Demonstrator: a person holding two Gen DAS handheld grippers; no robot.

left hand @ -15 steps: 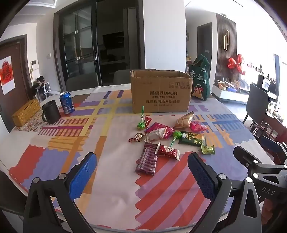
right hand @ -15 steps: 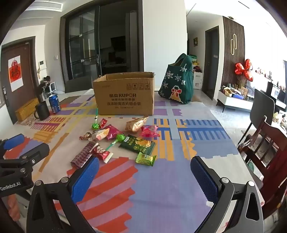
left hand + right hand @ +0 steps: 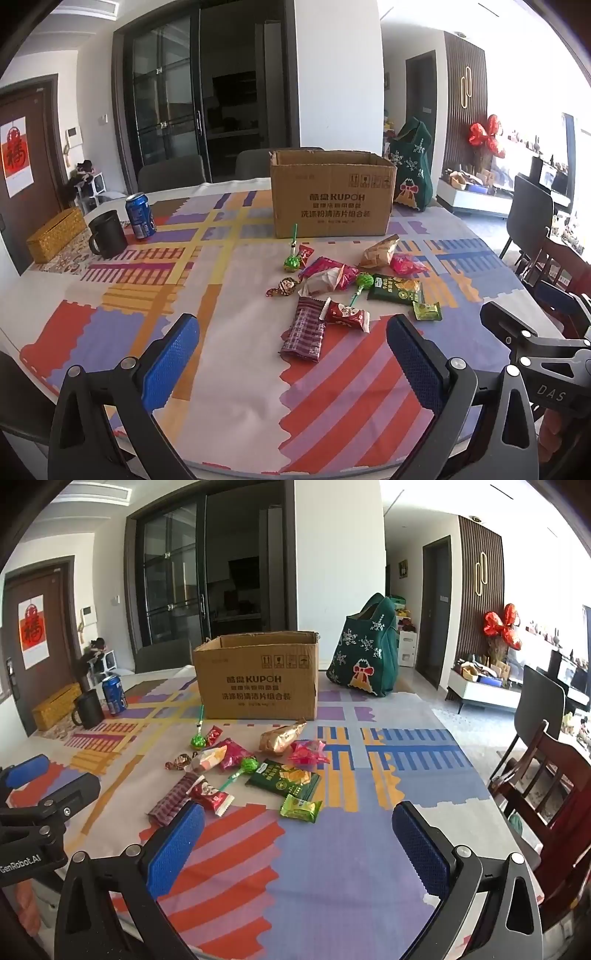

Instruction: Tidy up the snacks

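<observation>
Several wrapped snacks lie loose on the patterned tablecloth (image 3: 221,295) in front of an open cardboard box (image 3: 332,199), which also shows in the right wrist view (image 3: 258,679). Among them are a purple striped bar (image 3: 304,328), a red candy pack (image 3: 347,314), a dark green packet (image 3: 284,777), a small lime packet (image 3: 301,808), two green lollipops and a golden bag (image 3: 282,736). My left gripper (image 3: 291,363) is open and empty, just short of the purple bar. My right gripper (image 3: 297,845) is open and empty, just short of the lime packet.
A black mug (image 3: 107,234), a blue soda can (image 3: 140,216) and a yellow woven box (image 3: 55,234) stand at the table's far left. A green Christmas bag (image 3: 365,657) stands right of the carton. Wooden and dark chairs (image 3: 546,775) stand off the table's right edge.
Both grippers have shifted very slightly; the snacks and box lie as before.
</observation>
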